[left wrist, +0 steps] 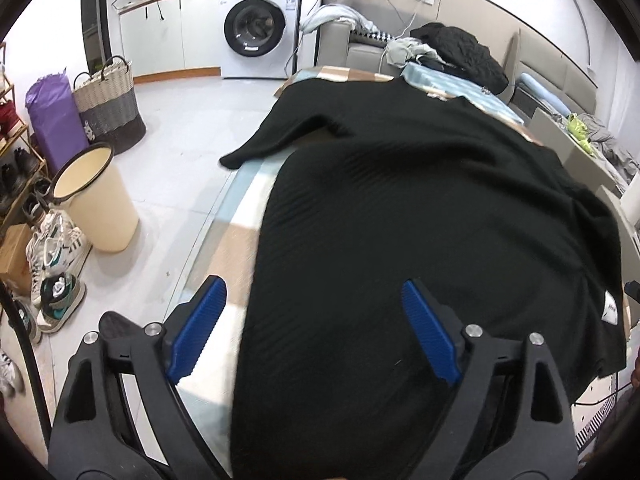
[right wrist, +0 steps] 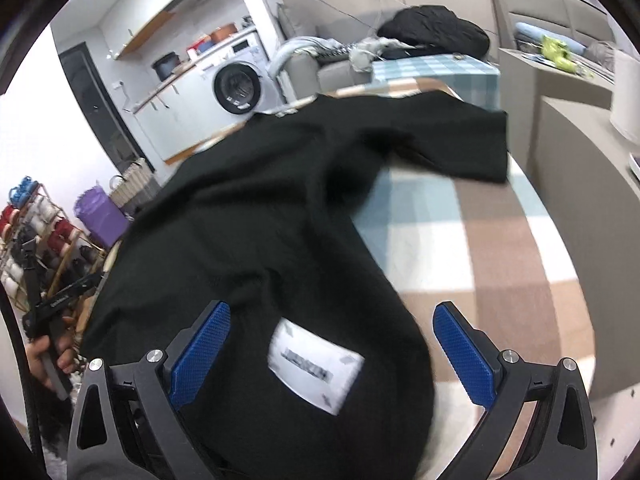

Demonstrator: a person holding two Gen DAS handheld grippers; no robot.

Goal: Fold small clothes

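Note:
A black ribbed top (left wrist: 420, 208) lies spread over a table with a checked blue, brown and white cloth (left wrist: 240, 216). One sleeve (left wrist: 272, 136) hangs off the left edge. My left gripper (left wrist: 314, 292) hovers over the near left hem, jaws wide apart, blue pads (left wrist: 200, 320) clear of the fabric. In the right wrist view the same top (right wrist: 260, 208) shows a white label (right wrist: 316, 372) near its hem. My right gripper (right wrist: 332, 316) stands open over that label corner, nothing pinched. The other sleeve (right wrist: 460, 144) lies on the checked cloth (right wrist: 480, 248).
A cream bin (left wrist: 96, 204), woven basket (left wrist: 110, 104), purple bag (left wrist: 54, 120) and shoes (left wrist: 56, 264) stand on the floor at left. A washing machine (left wrist: 256, 28) is behind. A black garment pile (left wrist: 460, 52) sits on the sofa beyond the table. A hand (right wrist: 44, 356) holds the other gripper.

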